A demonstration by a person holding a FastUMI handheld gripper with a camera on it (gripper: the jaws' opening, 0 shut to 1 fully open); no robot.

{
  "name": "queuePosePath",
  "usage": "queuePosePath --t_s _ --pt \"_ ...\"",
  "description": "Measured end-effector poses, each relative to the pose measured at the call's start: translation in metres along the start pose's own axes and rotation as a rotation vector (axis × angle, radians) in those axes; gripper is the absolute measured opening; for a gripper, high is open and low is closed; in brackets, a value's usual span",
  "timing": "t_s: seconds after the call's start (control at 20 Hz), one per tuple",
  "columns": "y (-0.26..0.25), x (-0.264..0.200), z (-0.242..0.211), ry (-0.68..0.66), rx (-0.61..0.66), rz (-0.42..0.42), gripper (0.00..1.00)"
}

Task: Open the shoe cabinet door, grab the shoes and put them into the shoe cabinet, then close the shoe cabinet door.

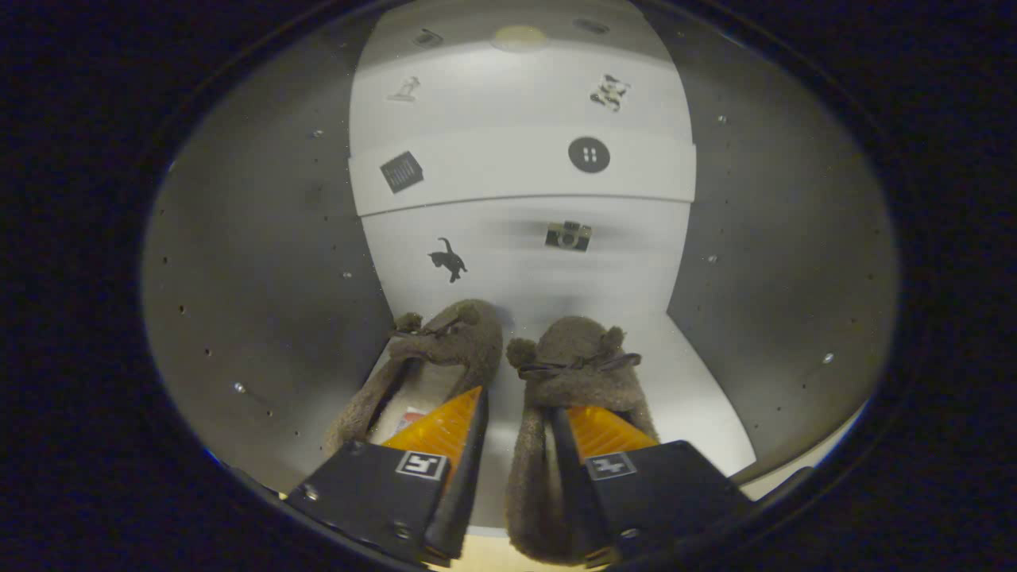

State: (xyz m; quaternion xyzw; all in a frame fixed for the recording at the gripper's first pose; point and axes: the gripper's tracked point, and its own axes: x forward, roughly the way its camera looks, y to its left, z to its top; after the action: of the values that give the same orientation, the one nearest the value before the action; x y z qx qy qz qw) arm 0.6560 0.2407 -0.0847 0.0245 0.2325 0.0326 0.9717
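Note:
Two brown fuzzy slippers with small bows stand side by side on the white floor (pixel 691 397) inside the shoe cabinet, toes pointing at its back panel. The left slipper (pixel 445 342) and the right slipper (pixel 576 357) lie a little apart. My gripper (pixel 518 403) reaches in from the front with its fingers spread. One fingertip sits in the left slipper's opening and the other in the right slipper's opening. White floor and the right slipper's inner wall show between the fingers, and nothing is squeezed.
Grey cabinet side walls (pixel 262 278) close in on both sides, with small screws and holes. The white back panel (pixel 516 262) carries a cat sticker (pixel 449 260), a camera sticker (pixel 568 236) and others higher up. The cabinet's pale front edge (pixel 493 552) lies under the gripper.

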Motion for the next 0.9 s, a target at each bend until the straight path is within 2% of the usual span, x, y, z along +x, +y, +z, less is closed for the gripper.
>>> queuePosePath --t_s 0.1,0.2,0.4,0.6,0.75,0.8,0.9 --pt "0.004 -0.011 -0.001 -0.027 -0.019 0.003 0.67" --pt "0.006 -0.023 -0.002 -0.065 -0.052 -0.003 0.74" --pt "0.022 -0.065 0.003 -0.194 -0.125 0.012 0.76" --pt "0.043 -0.135 0.012 -0.359 -0.155 0.033 0.78" --pt "0.053 -0.197 0.009 -0.438 -0.169 0.047 0.97" --pt "0.056 -0.218 0.005 -0.451 -0.176 0.046 1.0" --pt "0.061 -0.258 -0.008 -0.471 -0.16 0.064 1.0"
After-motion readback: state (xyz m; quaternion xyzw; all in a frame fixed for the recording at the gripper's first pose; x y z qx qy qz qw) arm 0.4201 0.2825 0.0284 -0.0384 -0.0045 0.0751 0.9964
